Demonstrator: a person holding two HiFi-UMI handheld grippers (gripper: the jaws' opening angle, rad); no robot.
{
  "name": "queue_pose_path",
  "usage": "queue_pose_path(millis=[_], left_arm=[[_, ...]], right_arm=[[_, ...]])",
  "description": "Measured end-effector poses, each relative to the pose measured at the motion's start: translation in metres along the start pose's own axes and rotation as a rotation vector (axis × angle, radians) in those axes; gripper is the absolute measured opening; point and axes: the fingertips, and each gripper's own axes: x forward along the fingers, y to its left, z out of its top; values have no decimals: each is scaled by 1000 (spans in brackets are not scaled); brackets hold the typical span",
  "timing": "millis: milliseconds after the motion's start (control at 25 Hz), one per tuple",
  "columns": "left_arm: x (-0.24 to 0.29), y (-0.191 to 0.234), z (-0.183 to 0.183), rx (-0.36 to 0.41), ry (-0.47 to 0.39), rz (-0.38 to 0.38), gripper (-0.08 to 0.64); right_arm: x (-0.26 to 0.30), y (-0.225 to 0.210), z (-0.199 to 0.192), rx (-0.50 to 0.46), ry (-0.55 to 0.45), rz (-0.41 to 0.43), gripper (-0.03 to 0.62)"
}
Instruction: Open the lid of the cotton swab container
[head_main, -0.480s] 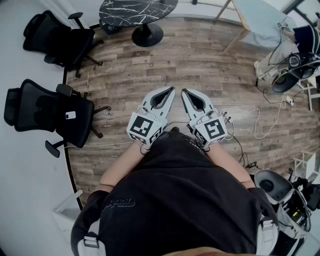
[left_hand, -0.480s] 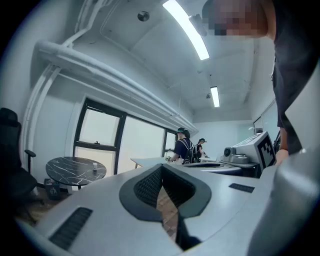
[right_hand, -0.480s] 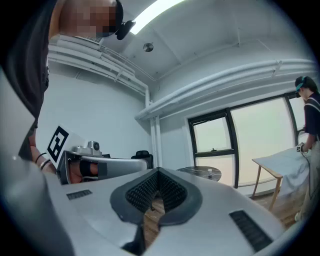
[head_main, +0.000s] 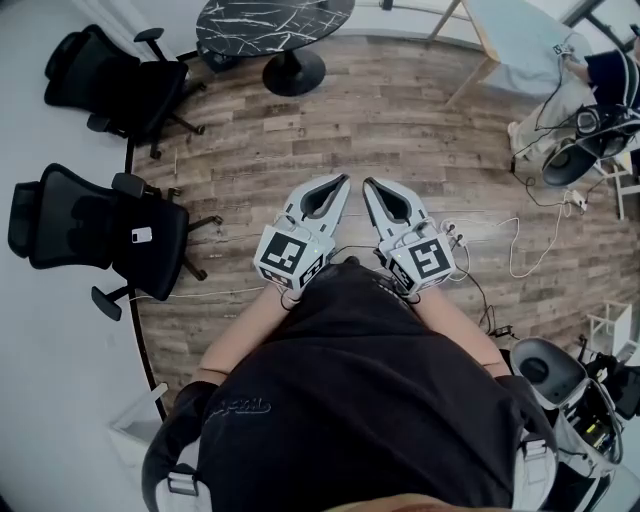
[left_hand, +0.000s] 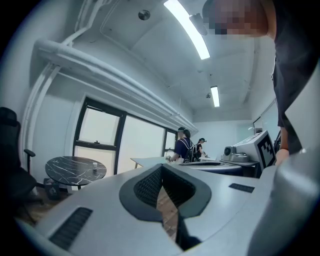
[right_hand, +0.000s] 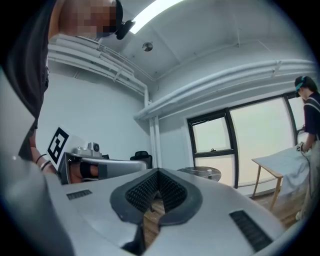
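left gripper (head_main: 345, 179): clenched, pad tips meeting, nothing between them; held in front of the person's torso, pointing up and away from the body.
right gripper (head_main: 367, 182): clenched and empty; just beside the left one, tips angled toward each other, not touching.
cotton swab container: shows in no view.
person: standing, black shirt (head_main: 360, 400), forearms bare; head view looks down over chest onto wood floor (head_main: 400, 130).
round black marble-patterned counter (head_main: 275, 22): ahead of the grippers, on a pedestal foot.
office chairs (head_main: 110, 75): two, black, at the left along the wall.
cables (head_main: 520, 250): white, loose on the floor to the right.
background people (left_hand: 184, 147): two, standing at a light table by the windows.
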Motion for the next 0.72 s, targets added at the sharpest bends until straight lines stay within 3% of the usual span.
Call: queue_pose_path(millis=[400, 720], left_arm=[[8, 39, 3, -13, 2, -22, 15], [16, 114, 14, 0, 6, -37, 15]], right_arm=[[41, -4, 3, 41, -27, 12, 25], [117, -11, 6, 40, -27, 1, 25]])
